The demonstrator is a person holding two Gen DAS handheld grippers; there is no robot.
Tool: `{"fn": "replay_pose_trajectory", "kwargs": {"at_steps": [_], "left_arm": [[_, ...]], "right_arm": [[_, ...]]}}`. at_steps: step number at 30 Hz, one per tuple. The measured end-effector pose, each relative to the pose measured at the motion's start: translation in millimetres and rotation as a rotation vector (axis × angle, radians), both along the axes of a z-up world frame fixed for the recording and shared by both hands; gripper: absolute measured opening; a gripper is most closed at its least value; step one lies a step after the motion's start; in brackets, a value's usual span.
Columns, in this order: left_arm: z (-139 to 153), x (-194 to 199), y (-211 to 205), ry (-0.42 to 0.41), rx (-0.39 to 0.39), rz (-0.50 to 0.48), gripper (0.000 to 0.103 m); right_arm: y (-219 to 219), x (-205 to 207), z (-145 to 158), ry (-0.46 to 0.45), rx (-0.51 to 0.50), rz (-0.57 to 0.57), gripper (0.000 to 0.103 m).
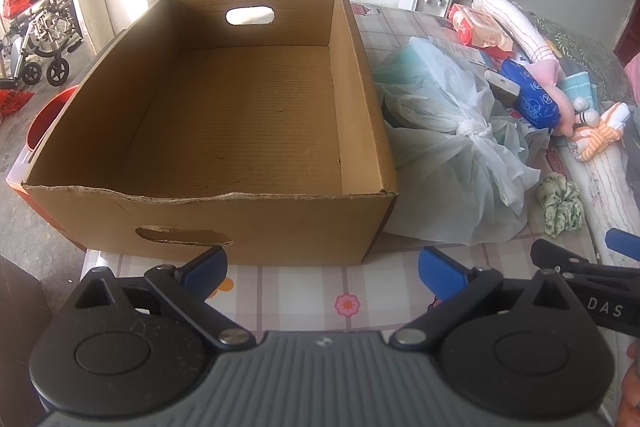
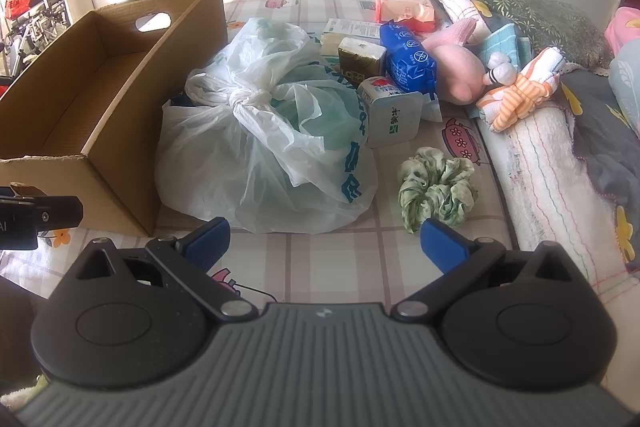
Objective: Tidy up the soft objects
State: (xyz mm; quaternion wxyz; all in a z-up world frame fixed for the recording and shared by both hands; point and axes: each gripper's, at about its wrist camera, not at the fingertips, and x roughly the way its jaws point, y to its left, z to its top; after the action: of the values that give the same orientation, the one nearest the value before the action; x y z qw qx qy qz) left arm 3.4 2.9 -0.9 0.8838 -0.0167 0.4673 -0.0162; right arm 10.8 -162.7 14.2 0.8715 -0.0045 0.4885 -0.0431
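While you work over the checked, flower-printed bed cover (image 2: 320, 259), one cardboard box (image 1: 224, 131) sits empty at its left, long axis running away from you. Beside it rests one knotted plastic bag (image 2: 264, 147), then one green scrunchie (image 2: 438, 193). Your left gripper (image 1: 323, 267) and right gripper (image 2: 323, 243) gape, holding nothing.

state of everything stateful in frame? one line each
cardboard box: open top, empty, upright
plastic bag: knotted shut, full, touching the box's side
green scrunchie: loose on the mat, untouched
white tissue pack: sealed, lying against the bag
blue pack: sealed, in the pile
left gripper: open, empty
right gripper: open, empty
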Motion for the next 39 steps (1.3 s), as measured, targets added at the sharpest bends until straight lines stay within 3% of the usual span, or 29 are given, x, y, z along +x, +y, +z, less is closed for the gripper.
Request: {"fn": "replay_pose_trajectory", "kwargs": {"at_steps": [39], "left_arm": [[4.1, -4.4, -4.9, -0.008, -0.010, -0.038, 0.102]], "right_arm": [[-7.1, -4.6, -4.9, -0.004, 0.025, -0.016, 0.102]]}}
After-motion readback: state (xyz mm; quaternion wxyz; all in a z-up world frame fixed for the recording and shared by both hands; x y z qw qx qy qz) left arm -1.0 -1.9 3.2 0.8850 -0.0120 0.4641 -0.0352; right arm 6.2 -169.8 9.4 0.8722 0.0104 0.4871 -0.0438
